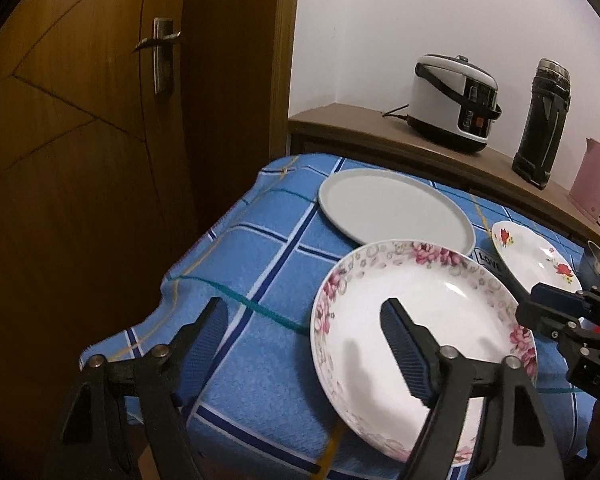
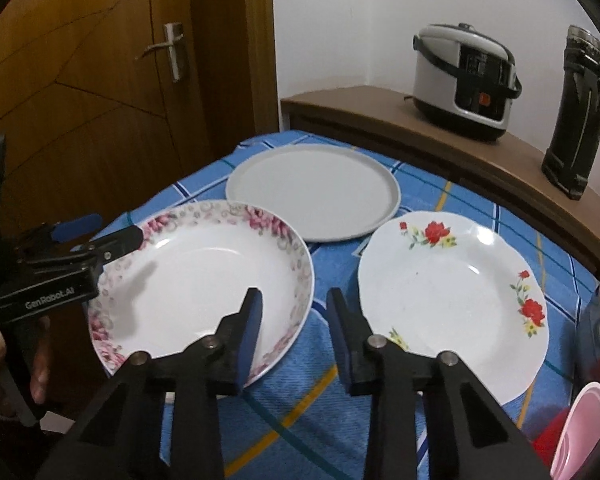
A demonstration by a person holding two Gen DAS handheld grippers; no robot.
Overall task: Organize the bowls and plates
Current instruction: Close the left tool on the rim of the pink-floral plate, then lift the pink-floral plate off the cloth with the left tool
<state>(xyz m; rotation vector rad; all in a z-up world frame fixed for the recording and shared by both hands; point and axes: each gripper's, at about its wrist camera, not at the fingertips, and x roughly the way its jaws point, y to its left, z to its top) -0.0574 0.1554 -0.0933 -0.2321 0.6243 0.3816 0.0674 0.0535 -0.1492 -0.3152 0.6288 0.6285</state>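
1. At the near edge of the table, the right gripper [image 2: 294, 322] stands released, its jaws narrowly parted with nothing between them. It hangs over the bare strip of blue checked cloth [image 2: 324, 364] that separates two plates.

2. At its 10 o'clock lies the pink-flowered plate [image 2: 204, 280], a deep white dish whose near right rim passes just under the left-hand blue pad [image 2: 249, 340] without any visible pinch.

3. At its 2 o'clock sits the red-flowered plate [image 2: 452, 300], scalloped at the edge, lying flat and apart from the first.

4. At 12 o'clock, farther back, rests the plain grey plate [image 2: 314, 192], flat with a low lip, its near edge close to the pink-flowered plate's rim.

5. At 9 o'clock the left gripper [image 1: 304, 344] is spread wide and empty: one finger hangs over the pink-flowered plate's bowl, the other over cloth outside its left rim.

6. Handling, as I judge it: these are glazed ceramic, stiff, fairly heavy, slick and breakable. The only purchase is the raised rim, one pad inside and one beneath, gripped firmly, since a glossy edge could slide out if tilted.

7. At 4 o'clock a pink bowl [image 2: 580, 432] shows only partly at the frame's edge.
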